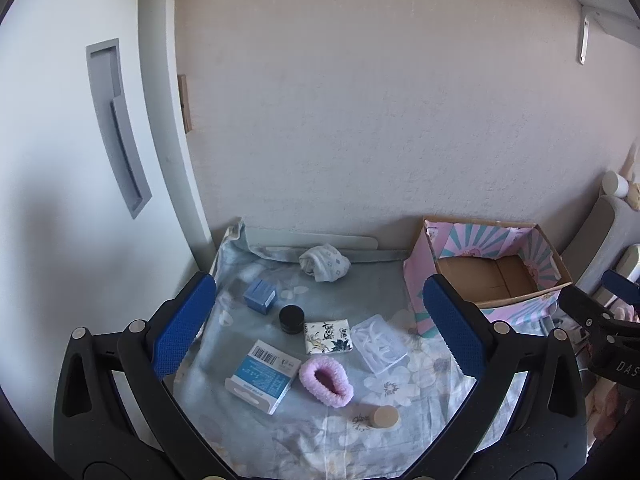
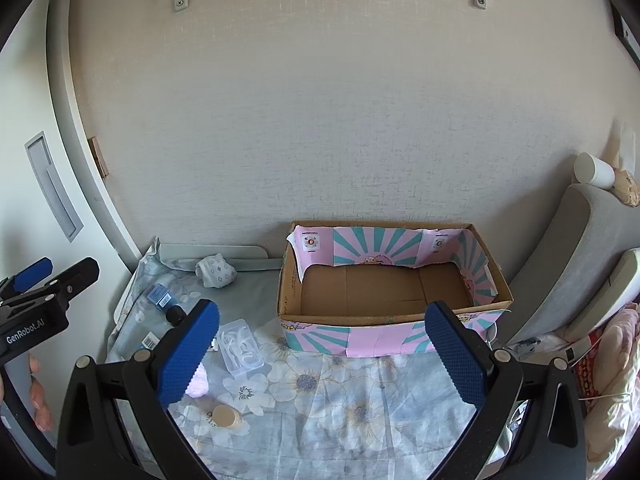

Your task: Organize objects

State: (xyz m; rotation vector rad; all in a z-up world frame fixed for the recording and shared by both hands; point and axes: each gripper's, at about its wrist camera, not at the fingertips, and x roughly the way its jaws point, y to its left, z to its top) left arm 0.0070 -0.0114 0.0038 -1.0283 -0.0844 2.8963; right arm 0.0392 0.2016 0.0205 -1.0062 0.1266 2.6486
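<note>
Your left gripper hangs above the table with its blue pads spread wide and nothing between them. Framed between those pads lie a pink scrunchie, a floral-print square packet just behind it and a black round jar beside that. Left of the scrunchie sits a blue-and-white carton with its barcode up; further back, a small blue box. To the right of the packet rests a clear plastic case, and nearer you a small bottle with a tan cap lies on its side. A balled white sock sits by the wall.

Your right gripper is likewise wide open and empty, aimed at the cardboard box wrapped in pink and teal paper. That box stands on the floral tablecloth to the right of the scattered items, open at the top, its brown floor bare. Your left hand shows at the edge.
</note>
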